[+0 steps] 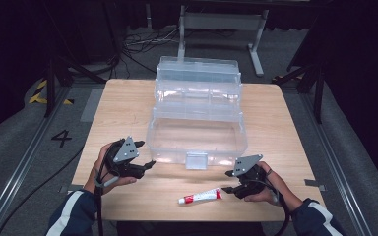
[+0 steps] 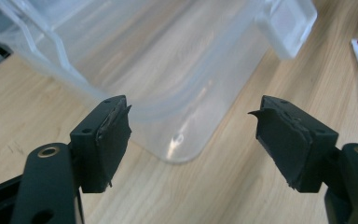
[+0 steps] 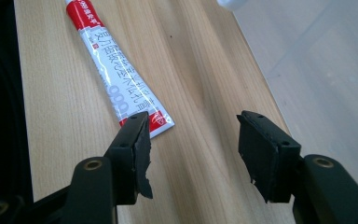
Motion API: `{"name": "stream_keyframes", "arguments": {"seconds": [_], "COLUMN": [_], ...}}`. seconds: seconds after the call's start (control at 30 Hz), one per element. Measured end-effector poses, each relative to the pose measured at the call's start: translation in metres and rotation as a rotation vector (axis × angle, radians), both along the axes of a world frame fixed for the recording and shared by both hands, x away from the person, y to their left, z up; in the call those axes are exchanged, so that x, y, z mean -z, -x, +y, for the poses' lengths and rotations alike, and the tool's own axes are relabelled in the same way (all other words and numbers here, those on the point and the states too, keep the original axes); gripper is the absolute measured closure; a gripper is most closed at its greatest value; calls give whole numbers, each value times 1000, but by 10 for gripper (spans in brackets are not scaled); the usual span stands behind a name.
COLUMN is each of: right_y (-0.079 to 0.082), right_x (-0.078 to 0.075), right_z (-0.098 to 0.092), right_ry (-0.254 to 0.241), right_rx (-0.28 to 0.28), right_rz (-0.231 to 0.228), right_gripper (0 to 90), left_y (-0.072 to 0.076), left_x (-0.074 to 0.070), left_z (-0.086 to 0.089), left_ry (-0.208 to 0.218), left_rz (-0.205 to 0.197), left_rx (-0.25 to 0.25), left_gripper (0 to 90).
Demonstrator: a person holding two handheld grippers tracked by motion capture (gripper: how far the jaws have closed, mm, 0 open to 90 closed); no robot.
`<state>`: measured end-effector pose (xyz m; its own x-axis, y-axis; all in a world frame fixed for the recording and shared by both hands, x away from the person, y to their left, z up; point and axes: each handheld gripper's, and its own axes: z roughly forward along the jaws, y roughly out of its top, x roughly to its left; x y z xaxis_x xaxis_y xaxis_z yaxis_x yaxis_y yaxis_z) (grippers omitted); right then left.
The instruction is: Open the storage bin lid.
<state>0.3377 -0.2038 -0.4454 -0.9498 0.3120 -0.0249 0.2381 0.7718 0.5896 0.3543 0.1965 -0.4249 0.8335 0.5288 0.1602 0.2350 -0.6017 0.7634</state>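
Right gripper gapes with nothing between its jaws, the tube just ahead; left gripper released, facing the clear box

The wooden table is seen from above and from the person's side in the high view, looking forward and down. Each gripper view is taken close to the tabletop, along its own black jaws. The clear plastic box and the red-and-white tube are shared by all three views — far in one, near in two.
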Motion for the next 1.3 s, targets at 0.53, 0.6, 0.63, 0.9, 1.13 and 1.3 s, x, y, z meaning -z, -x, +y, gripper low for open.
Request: {"name": "stream_keyframes", "arguments": {"seconds": [0.53,0.6,0.63,0.9,1.13,1.3], "right_y": [9,10,11,12,10,11], "right_x": [5,6,6,10,9,5], "right_z": [26,31,33,51,64,78], "right_ry": [49,61,68,110,171,225], "right_rx": [-94,-113,-123,-187,-235,-256], "right_rz": [24,26,27,35,35,47], "right_gripper": [440,439,439,441,445,451], "left_y": [7,7,7,5,-1,-1], "left_x": [49,52,53,62,70,71], "left_z": [22,22,23,27,37,36], "left_ry": [-133,-120,-120,-104,-24,-10], "left_rz": [153,166,173,215,255,250], "left_rx": [-42,-38,-36,-43,-53,-63], "left_gripper": [230,229,227,213,157,151]}}
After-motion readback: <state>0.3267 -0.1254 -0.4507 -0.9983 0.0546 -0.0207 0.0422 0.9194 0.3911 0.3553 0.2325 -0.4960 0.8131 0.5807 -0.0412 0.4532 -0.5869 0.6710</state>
